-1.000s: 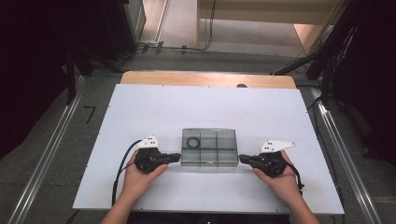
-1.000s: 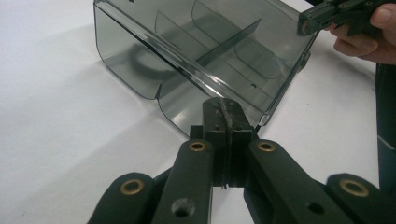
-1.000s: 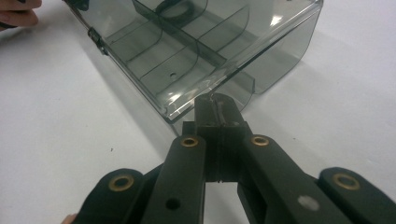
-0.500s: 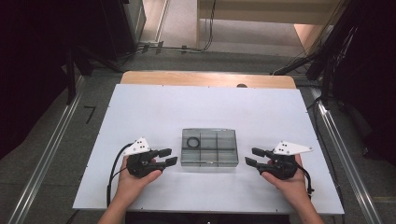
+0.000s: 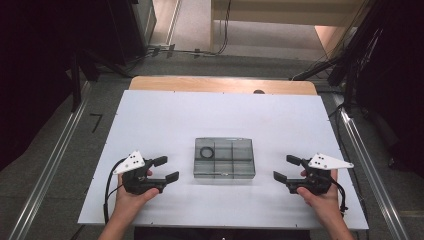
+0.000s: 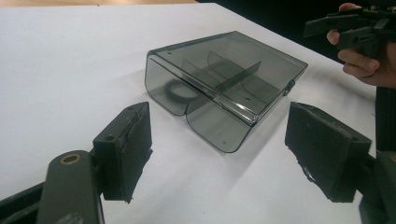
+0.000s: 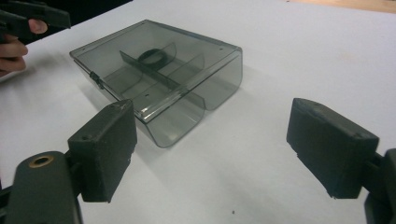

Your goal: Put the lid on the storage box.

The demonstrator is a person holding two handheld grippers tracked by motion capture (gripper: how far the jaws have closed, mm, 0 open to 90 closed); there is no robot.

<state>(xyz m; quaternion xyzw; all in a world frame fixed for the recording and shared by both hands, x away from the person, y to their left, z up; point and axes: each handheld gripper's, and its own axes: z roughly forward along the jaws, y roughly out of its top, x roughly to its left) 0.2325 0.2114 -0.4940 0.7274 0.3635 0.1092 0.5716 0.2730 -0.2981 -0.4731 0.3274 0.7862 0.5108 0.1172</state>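
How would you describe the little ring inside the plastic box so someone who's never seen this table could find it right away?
Start at the white table and find the smoky see-through box at its middle, between the two hand-held grippers. Dividers split the box into compartments; look in the far-left one as the high view shows it. There lies a dark ring, flat on the bottom, the one object in the box.
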